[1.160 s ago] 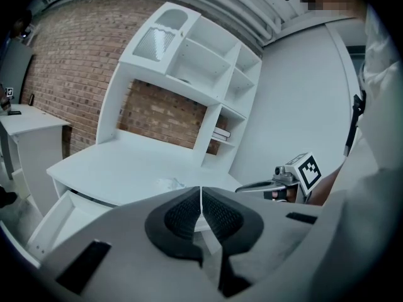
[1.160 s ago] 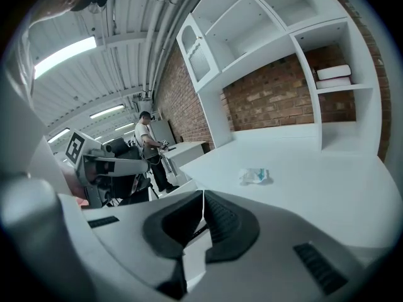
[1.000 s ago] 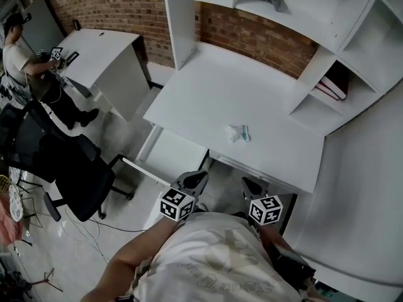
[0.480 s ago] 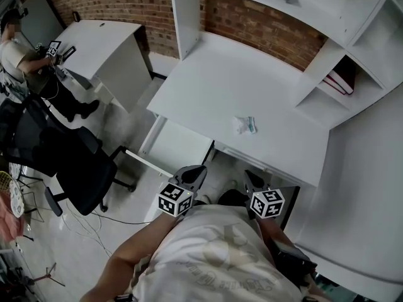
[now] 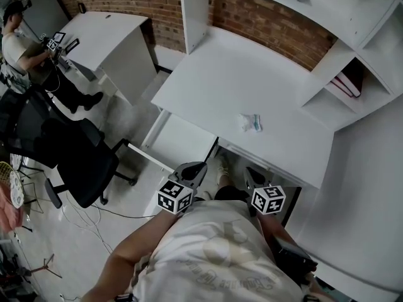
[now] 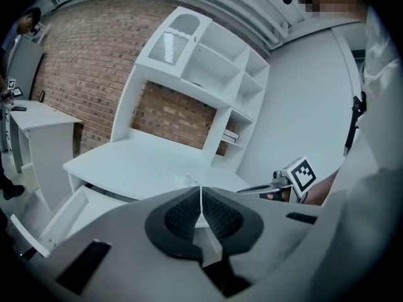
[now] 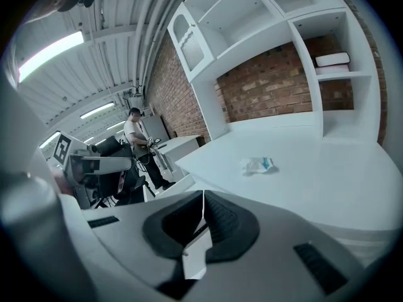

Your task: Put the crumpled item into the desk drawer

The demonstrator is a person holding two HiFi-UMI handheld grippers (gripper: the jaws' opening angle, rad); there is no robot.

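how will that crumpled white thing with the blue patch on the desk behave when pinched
The crumpled white item with a blue patch looks thin and wrinkled, so it is probably light and will squash rather than hold shape. Loose on the smooth white desktop, it may skid if nudged. Its flattish, irregular form makes rolling unlikely.

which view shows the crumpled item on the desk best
The right gripper view: the crumpled item lies clear and unblocked on the desk. The head view shows it small; the left gripper view, only a faint speck.

one crumpled item [image 5: 250,122], two grippers [image 5: 191,170] [image 5: 252,177], one open drawer [image 5: 182,145], two desks [image 5: 233,83] [image 5: 104,39], one chair [image 5: 75,162]
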